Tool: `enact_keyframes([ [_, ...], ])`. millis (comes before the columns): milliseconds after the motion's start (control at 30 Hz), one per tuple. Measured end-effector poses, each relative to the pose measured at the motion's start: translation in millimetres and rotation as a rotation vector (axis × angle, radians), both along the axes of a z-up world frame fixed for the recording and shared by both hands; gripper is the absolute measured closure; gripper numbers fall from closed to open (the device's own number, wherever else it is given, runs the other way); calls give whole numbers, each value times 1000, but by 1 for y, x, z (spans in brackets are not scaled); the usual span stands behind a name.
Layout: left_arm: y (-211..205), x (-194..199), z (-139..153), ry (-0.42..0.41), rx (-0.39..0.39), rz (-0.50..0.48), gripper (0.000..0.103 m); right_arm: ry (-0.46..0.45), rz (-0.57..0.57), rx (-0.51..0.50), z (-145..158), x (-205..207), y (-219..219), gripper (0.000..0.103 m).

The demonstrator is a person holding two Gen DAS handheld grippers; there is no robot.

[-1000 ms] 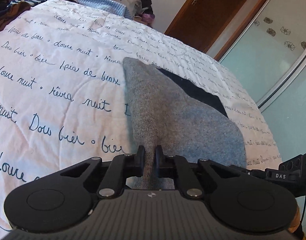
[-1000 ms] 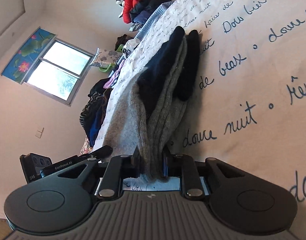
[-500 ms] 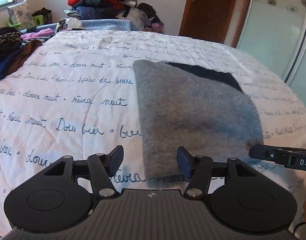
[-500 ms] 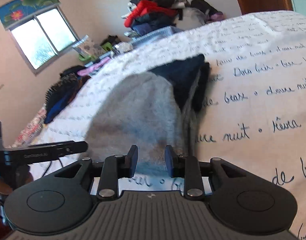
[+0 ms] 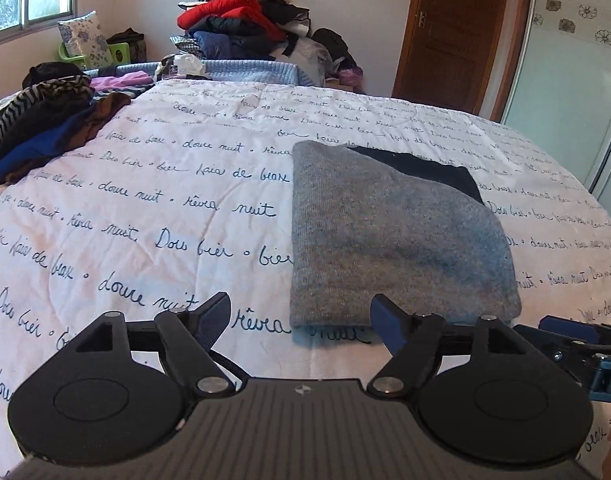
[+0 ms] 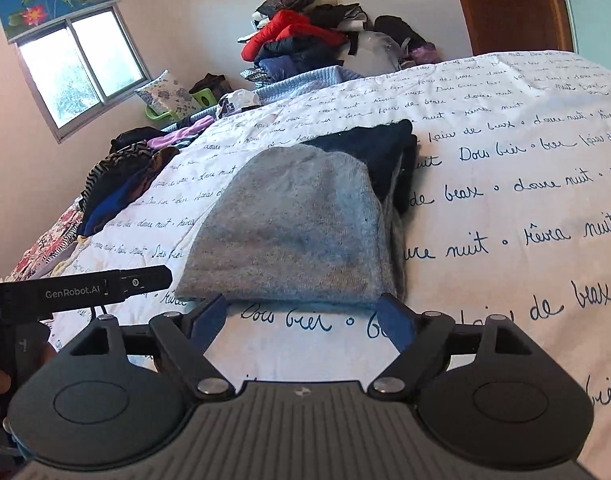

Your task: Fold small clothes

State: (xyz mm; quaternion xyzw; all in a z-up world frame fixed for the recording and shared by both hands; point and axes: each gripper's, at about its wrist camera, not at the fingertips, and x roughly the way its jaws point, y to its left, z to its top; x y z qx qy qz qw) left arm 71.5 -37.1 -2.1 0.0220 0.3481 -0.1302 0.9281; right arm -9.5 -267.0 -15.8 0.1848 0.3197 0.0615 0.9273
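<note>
On a bed spread with a white quilt point(image 5: 153, 216) covered in handwriting, two hand-held grippers are releasing a folded grey garment point(image 5: 389, 236). At the left of the left wrist view, a heap of dark clothes point(image 5: 45, 128) is waiting its turn. The left gripper point(image 5: 301, 314) is hovering at lower centre, its jaws having just been opening and now standing wide with nothing between them. The garment is lying flat at centre right, its near edge just beyond the fingertips, a dark layer point(image 5: 421, 168) peeking out behind. In the right wrist view the right gripper point(image 6: 303, 314) is likewise spread wide and empty, the garment's near hem point(image 6: 289, 296) just past the tips. A clean finish seems to call for backing both tools straight off without snagging the hem.
</note>
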Motion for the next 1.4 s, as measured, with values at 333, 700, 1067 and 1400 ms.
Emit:
enact_keyframes([
  [333,16,-18,-4,-22,75,102,23,30,-77,-64,-2,-18,13,12],
  [700,20,-30,-9,-39,112,118,23,27,-134,-219,-10,-26,29,3],
  [1067,16,-32,-13,-39,132,114,23,58,-173,-268,-27,-17,26,3],
  [1400,55,-26,6,-143,324,236,20,52,-163,-307,-32,-12,29,3],
])
